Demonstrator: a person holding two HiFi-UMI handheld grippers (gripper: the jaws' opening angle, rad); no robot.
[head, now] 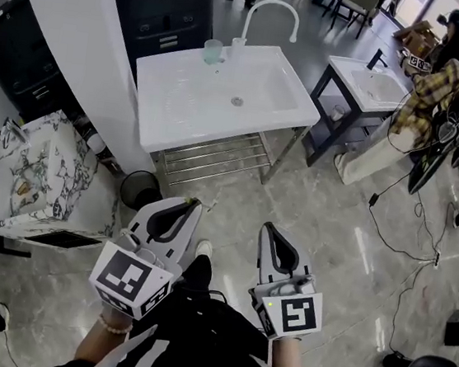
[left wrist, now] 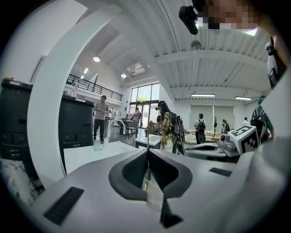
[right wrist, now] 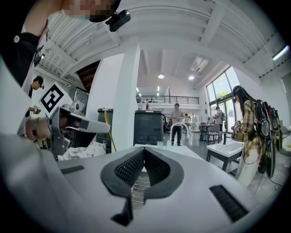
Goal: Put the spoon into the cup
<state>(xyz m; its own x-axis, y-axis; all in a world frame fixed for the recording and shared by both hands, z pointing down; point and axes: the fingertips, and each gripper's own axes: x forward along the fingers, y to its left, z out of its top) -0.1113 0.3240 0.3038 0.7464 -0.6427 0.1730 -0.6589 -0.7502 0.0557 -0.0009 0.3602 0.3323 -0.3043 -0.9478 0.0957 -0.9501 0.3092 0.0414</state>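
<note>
Nearest me, left gripper [left wrist: 147,152] pinches thin metal spoon [left wrist: 147,132] edge-on; right gripper [right wrist: 144,149] closed empty; translucent green cup [head: 212,51] well ahead.

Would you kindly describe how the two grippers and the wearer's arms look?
The left gripper and right gripper have light grey shells with black ribbed pads lining their jaws. Each carries a white cube with black square markers. The person wears a dark top with pale stripes and a bead bracelet at the left wrist.
</note>
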